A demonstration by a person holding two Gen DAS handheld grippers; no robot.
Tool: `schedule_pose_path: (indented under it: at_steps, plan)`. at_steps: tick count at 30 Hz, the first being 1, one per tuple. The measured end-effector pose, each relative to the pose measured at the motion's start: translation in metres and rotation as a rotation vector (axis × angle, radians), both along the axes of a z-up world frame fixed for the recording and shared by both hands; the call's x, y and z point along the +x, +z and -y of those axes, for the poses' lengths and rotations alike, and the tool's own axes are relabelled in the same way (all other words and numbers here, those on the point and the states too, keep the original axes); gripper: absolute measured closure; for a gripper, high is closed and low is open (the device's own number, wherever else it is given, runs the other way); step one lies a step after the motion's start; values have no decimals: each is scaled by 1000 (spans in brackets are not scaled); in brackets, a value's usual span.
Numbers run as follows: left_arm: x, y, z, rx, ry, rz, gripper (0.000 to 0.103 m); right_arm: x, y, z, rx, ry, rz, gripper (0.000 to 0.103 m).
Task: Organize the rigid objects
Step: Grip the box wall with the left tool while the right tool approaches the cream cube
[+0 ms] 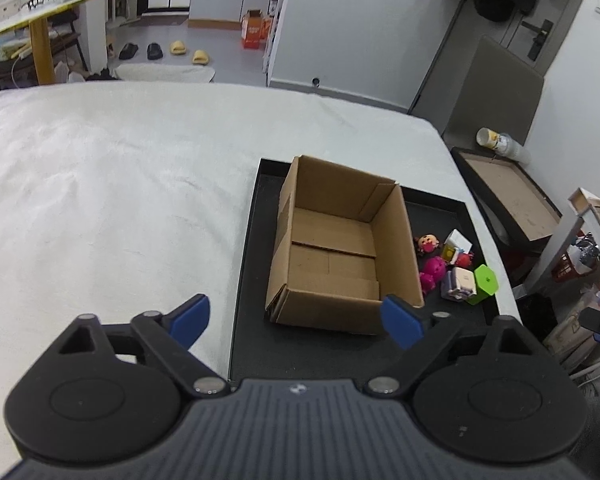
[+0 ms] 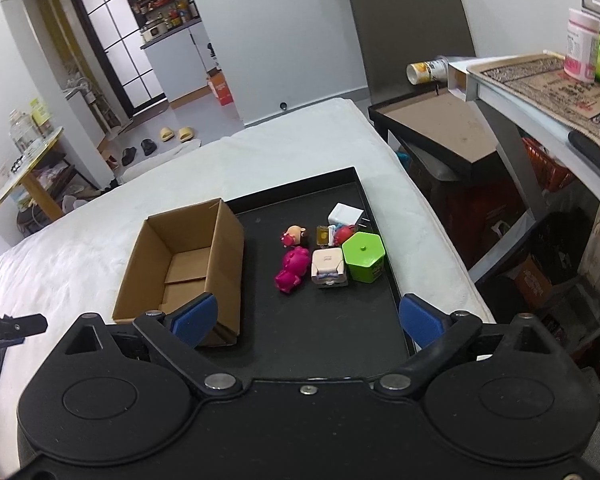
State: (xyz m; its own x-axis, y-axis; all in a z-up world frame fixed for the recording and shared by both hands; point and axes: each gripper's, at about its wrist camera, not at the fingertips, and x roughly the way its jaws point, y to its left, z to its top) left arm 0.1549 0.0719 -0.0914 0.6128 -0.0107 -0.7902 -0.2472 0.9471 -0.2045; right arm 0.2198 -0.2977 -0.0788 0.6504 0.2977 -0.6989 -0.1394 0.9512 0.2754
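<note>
Two blue-padded grippers, left (image 1: 296, 322) and right (image 2: 308, 320), are hovering with fingers spread apart, gripping nothing.
An open brown cardboard box (image 2: 180, 268) is sitting beside small plastic toys (image 2: 332, 252) on a black tray (image 2: 332, 332).

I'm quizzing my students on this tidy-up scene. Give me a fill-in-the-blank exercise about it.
1. The cardboard box on the black tray holds ____ toys.
2. The hexagonal container is coloured ____.
3. The magenta toy lies between the hexagonal container and the ____.
4. Both the left gripper and right gripper are ____.

Answers: no; green; cardboard box; open
</note>
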Motion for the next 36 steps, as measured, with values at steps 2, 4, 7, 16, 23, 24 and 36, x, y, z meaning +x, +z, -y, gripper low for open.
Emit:
schedule_pose_path:
  at_steps: [2,4,7,16,23,24,36]
  plan:
    - [7,-7,-2,-6,7,-14,17,7,-5,0,2,-14,-10,6]
    - [14,-15,-3,-12,4,-30,23,13,-9,-1,6,-26,-16,6]
    - [23,-25,-5,-32,10,-50,28,22,-15,0,16,-40,-26,9]
    - [46,-50,-12,-61,28,-94,42,49,-38,0,55,-52,-93,14]
    - [65,-68,-20,-96,58,-126,49,78,-70,-10,72,-53,-158,23]
    - [68,-70,-20,-100,60,-132,51,82,-74,-11,76,-56,-160,23]
    - [91,-93,-22,-123,61,-181,60,125,-123,-33,19,-46,-199,35]
